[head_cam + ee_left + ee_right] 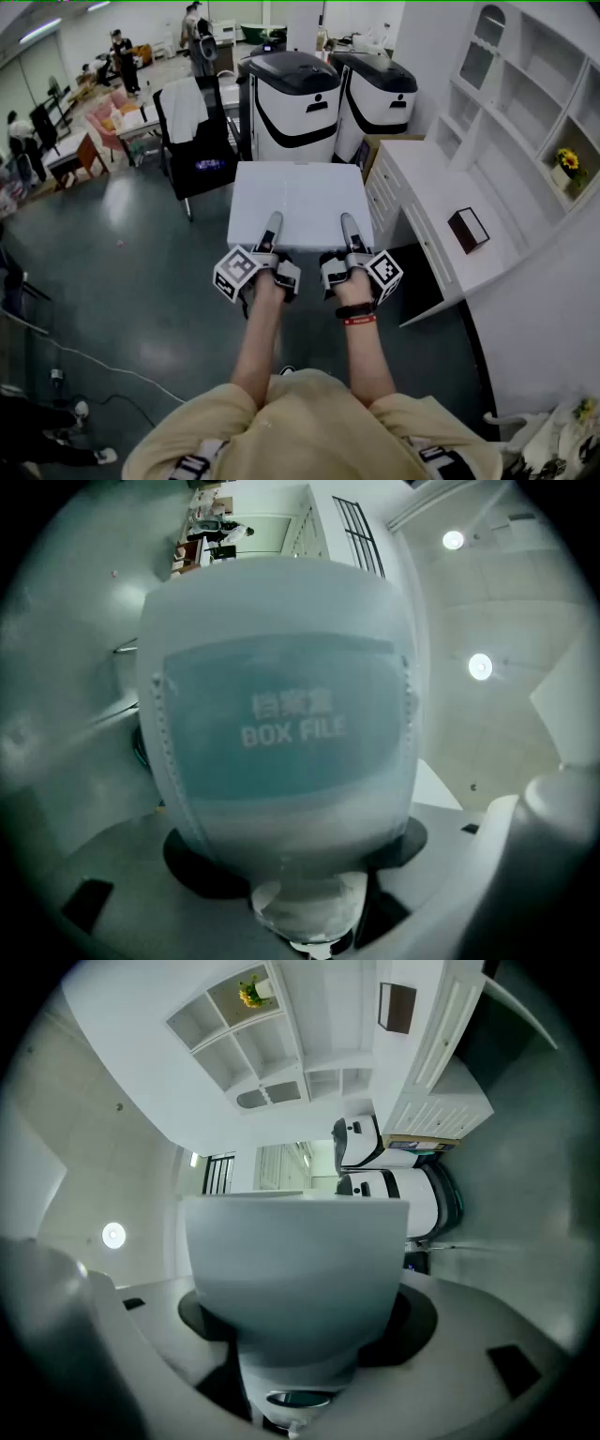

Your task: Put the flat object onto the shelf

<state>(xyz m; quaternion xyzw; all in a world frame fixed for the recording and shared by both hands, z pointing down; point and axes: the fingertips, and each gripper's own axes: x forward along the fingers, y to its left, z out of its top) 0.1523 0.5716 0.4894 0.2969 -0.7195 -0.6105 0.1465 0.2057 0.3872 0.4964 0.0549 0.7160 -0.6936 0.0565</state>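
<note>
The left gripper (272, 225) and the right gripper (349, 225) are each clamped, side by side, on the near edge of the white box file (300, 192), jaws parted only by its thickness. The file is held flat in the air above the floor (141, 253), left of the white desk (441, 202) and shelf unit (525, 103).

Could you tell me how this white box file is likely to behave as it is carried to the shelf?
The box file is probably stiff: it lies flat though the left gripper and right gripper clamp only its near edge. It seems light, being held level that way. Its smooth white face may be slippery.
</note>
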